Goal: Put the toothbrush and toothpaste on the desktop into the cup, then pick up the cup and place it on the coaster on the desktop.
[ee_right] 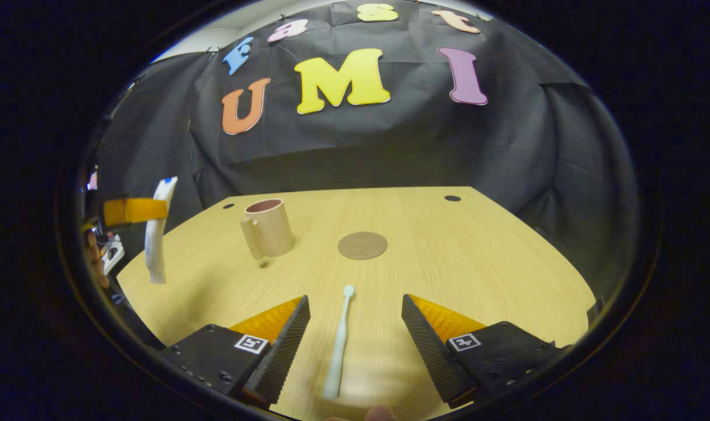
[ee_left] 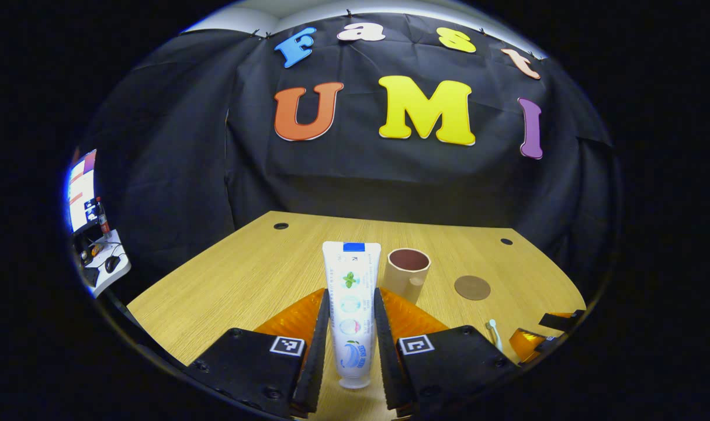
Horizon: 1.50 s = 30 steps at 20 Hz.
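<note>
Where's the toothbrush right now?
The toothbrush lies flat on the desktop between the open right gripper fingers in the right gripper view, head pointing toward the coaster.

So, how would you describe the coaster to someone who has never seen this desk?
Start from the wooden desk in front of the black cloth wall. Near its middle, right of the beige cup with a handle, lies the coaster. It is the only flat thing there: a thin, round, brown disc.

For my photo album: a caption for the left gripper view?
Left gripper clamps an upright white toothpaste tube before a beige mug on a wooden desktop.
</note>
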Tool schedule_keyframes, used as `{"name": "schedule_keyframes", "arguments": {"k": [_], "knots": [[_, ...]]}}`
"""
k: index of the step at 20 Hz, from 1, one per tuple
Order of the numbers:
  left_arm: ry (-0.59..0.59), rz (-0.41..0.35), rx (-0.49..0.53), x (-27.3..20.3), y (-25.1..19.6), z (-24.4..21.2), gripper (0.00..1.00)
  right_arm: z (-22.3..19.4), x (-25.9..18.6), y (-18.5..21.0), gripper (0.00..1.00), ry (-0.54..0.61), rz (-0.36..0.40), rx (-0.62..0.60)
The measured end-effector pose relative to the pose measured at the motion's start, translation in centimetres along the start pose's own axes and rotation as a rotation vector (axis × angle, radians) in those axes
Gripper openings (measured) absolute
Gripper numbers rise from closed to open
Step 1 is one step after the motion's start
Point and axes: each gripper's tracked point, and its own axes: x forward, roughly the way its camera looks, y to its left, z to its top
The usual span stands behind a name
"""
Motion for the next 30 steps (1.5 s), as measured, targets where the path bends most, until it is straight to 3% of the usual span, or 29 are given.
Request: {"name": "schedule_keyframes", "arguments": {"k": [5,7,8,13,15,16,18,22,25,30], "knots": [[-0.080,-0.027,0.030,-0.7,-0.5,2.3,0.44,-1.9,3.2,0.7,0.96,0.108,-0.067,-0.043],[-0.082,-0.044,0.019,-0.6,-0.6,2.2,0.44,-2.4,4.3,1.2,0.90,0.144,-0.073,-0.032],[-0.081,-0.049,0.016,-0.7,-0.5,2.2,0.44,-2.6,4.9,1.0,0.80,0.157,-0.087,-0.027],[-0.087,-0.057,0.012,-1.1,0.7,2.0,0.44,-2.8,6.2,0.8,0.52,0.204,-0.134,0.029],[-0.094,-0.064,0.010,-1.2,1.2,1.7,0.44,-2.8,6.4,0.7,0.33,0.207,-0.148,0.052],[-0.098,-0.066,0.010,-1.2,1.2,1.7,0.44,-2.8,6.5,0.8,0.19,0.205,-0.146,0.059],[-0.108,-0.068,0.014,-0.8,1.3,1.9,0.44,-2.8,6.5,0.8,0.03,0.203,-0.137,0.052],[-0.116,-0.075,0.014,-0.1,0.8,2.1,0.44,-2.4,6.6,0.3,0.00,0.205,-0.109,0.118],[-0.110,-0.091,0.010,0.4,0.0,2.0,0.44,-2.0,6.4,0.7,0.00,0.199,-0.049,0.156],[-0.125,-0.121,0.002,2.0,-1.5,3.2,0.44,0.6,4.9,0.9,0.00,0.104,-0.016,0.126]]}}
